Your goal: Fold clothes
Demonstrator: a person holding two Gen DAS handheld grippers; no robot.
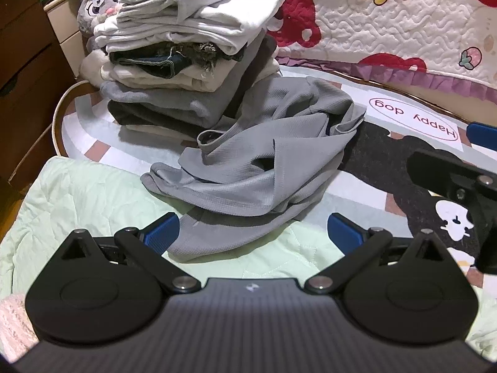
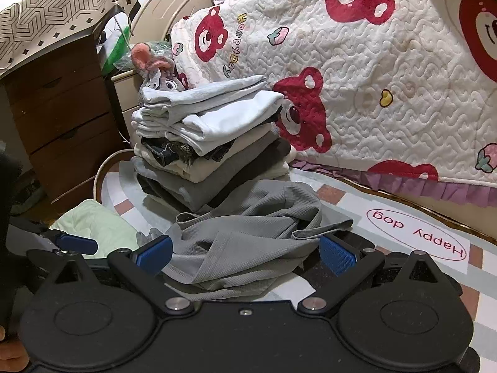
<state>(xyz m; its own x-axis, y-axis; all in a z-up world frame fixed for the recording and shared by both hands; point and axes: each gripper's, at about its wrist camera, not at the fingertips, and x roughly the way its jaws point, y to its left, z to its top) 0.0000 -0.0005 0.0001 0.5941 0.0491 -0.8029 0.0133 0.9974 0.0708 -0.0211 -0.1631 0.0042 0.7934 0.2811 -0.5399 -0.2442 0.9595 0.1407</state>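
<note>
A crumpled grey shirt (image 1: pixel 264 168) lies in a heap on the floor mat, partly over a pale green quilt (image 1: pixel 87 192). It also shows in the right wrist view (image 2: pixel 245 242). My left gripper (image 1: pixel 253 233) is open, just short of the shirt's near edge, its blue pads wide apart. My right gripper (image 2: pixel 245 256) is open, with the shirt's near folds between its blue pads, not touching. The right gripper also shows at the right edge of the left wrist view (image 1: pixel 459 180).
A tall stack of folded clothes (image 1: pixel 186 59) stands behind the shirt, also in the right wrist view (image 2: pixel 211 143). A bear-print quilt (image 2: pixel 357 77) hangs over the bed edge at the right. A wooden drawer unit (image 2: pixel 59 124) stands at left. A plush toy (image 2: pixel 155 71) sits behind the stack.
</note>
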